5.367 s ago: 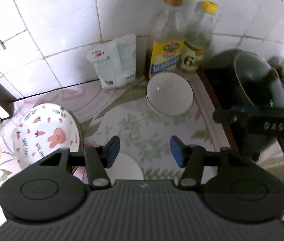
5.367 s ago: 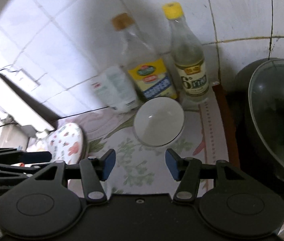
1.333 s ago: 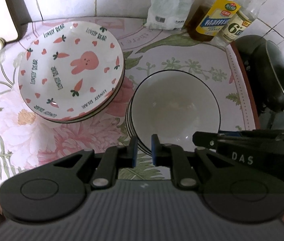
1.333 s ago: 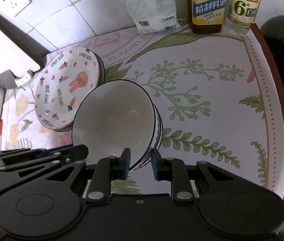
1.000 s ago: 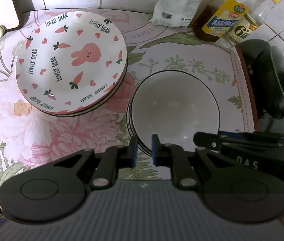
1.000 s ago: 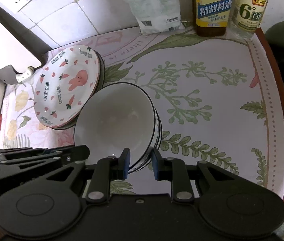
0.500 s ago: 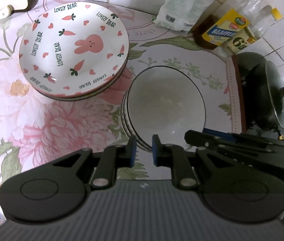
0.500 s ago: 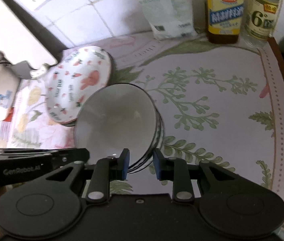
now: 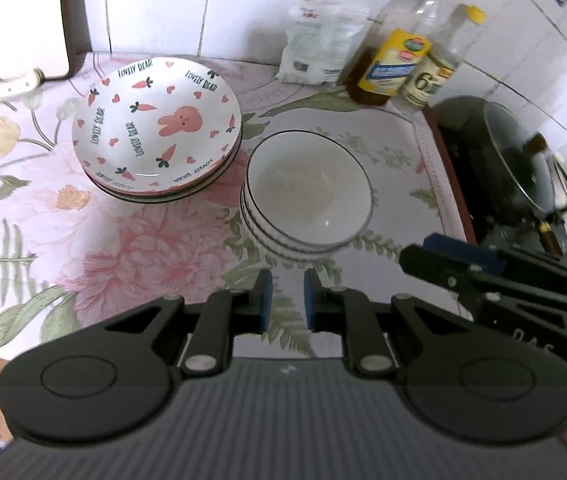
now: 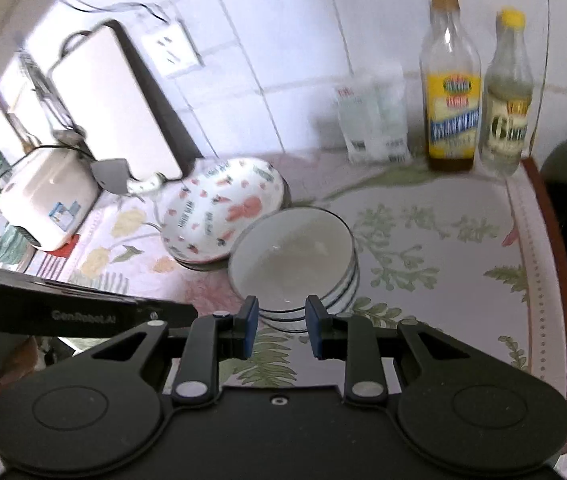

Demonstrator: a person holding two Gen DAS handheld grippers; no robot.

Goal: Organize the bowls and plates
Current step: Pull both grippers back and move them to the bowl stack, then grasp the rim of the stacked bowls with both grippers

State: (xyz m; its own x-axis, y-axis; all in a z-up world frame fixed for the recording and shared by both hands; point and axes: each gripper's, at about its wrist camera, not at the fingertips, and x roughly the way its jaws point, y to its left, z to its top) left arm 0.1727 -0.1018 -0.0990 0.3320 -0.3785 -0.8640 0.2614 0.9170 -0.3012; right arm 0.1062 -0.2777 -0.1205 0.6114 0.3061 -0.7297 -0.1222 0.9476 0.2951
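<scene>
A stack of white bowls [image 9: 309, 196] with dark rims stands on the flowered tablecloth [image 9: 143, 248], just right of a stack of bunny-and-carrot plates [image 9: 155, 136]. My left gripper [image 9: 286, 300] hovers above the cloth just in front of the bowls. Its jaws are opening, a narrow gap apart, with only cloth showing between them. My right gripper [image 10: 281, 324] is also in front of the bowls [image 10: 291, 256] and raised, its jaws slightly apart and holding nothing. The plates [image 10: 223, 208] sit behind and to the left of the bowls.
Two bottles [image 9: 391, 68] and a white bag [image 9: 319, 48] stand against the tiled wall. A dark pot with a glass lid [image 9: 511, 152] sits past the table's red-brown right edge [image 10: 551, 260]. A white board [image 10: 115, 96] and a white appliance [image 10: 43, 200] are at the left.
Both grippers have pulled back and up from the bowl stack, whose near rim no longer sits between their jaws. Both pairs of jaws stand slightly wider. The bowls and plates have not moved.
</scene>
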